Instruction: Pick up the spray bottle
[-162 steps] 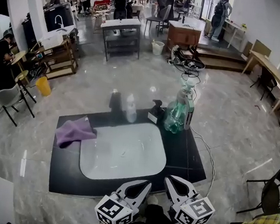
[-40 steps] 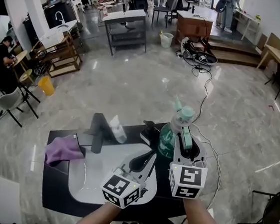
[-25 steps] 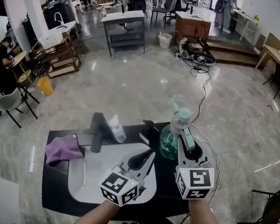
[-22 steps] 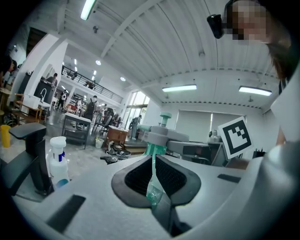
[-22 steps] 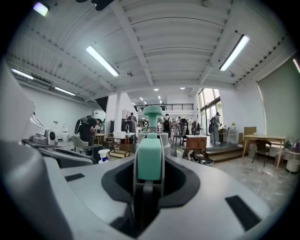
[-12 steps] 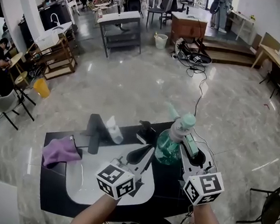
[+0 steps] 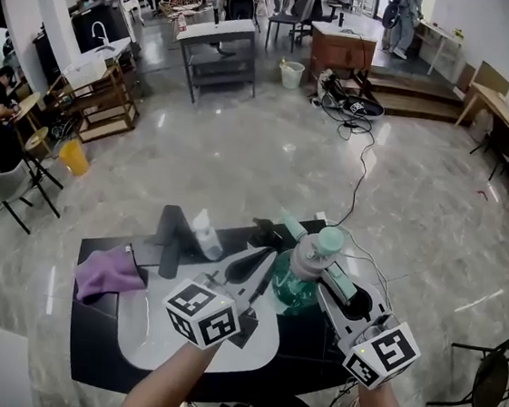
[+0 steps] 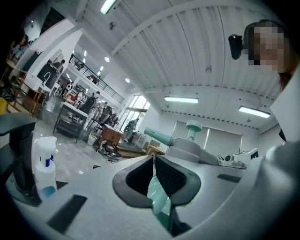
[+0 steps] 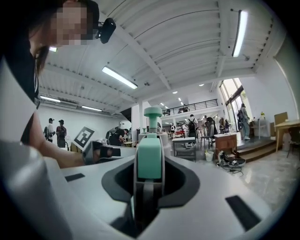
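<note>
The spray bottle (image 7: pixel 293 283) has a clear body of green liquid and a mint-green head. It hangs tilted above the counter's right part, nozzle pointing left. My right gripper (image 7: pixel 326 277) is shut on its neck and trigger; in the right gripper view the mint trigger (image 9: pixel 149 157) fills the gap between the jaws of that gripper (image 9: pixel 149 183). My left gripper (image 7: pixel 262 261) is shut with nothing in it, its tips close beside the bottle's body. In the left gripper view the nozzle (image 8: pixel 161 137) shows just past those closed tips (image 8: pixel 153 160).
A white sink basin (image 7: pixel 145 322) is set in a black counter (image 7: pixel 316 342). Behind it stand a black faucet (image 7: pixel 170 239) and a small white spray bottle (image 7: pixel 203 235). A purple cloth (image 7: pixel 105 272) lies at the left. A cable (image 7: pixel 357 182) runs across the floor.
The bottle has risen off the counter, tilted, and come nearer and left in my right gripper. My left gripper has risen and moved up beside its body.
</note>
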The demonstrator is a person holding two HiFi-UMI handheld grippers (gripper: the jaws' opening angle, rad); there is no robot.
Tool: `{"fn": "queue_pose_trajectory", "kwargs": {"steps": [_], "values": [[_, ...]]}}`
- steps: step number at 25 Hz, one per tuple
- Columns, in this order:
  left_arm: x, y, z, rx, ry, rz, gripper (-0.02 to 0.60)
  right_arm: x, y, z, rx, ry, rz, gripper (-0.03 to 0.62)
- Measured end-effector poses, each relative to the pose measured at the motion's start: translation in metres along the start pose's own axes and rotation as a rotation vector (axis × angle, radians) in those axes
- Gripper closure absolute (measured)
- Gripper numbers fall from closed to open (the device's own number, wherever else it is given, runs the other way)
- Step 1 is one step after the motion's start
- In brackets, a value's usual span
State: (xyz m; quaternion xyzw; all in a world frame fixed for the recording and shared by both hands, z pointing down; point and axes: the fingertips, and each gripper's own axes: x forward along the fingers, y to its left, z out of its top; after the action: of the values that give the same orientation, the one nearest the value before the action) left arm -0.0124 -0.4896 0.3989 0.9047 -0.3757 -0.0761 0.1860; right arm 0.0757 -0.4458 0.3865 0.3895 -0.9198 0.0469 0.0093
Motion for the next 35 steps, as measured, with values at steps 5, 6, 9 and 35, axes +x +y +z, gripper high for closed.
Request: {"fn": "queue_pose_trajectory", "kwargs": {"steps": [5, 6, 9, 35], "values": [[-0.002, 0.000, 0.005, -0.026, -0.013, -0.011, 0.574, -0.004, 0.019, 0.004, -0.030, 0.004, 0.086, 0.510], [-0.003, 0.000, 0.007, -0.027, -0.016, -0.015, 0.574, -0.005, 0.023, 0.004, -0.038, 0.007, 0.102, 0.510], [-0.005, -0.002, 0.011, -0.027, -0.025, -0.024, 0.574, -0.008, 0.032, 0.004, -0.051, 0.012, 0.144, 0.510], [-0.069, -0.031, 0.024, 0.012, -0.075, -0.033, 0.575, -0.019, 0.091, 0.012, -0.081, 0.028, 0.263, 0.510]]}}
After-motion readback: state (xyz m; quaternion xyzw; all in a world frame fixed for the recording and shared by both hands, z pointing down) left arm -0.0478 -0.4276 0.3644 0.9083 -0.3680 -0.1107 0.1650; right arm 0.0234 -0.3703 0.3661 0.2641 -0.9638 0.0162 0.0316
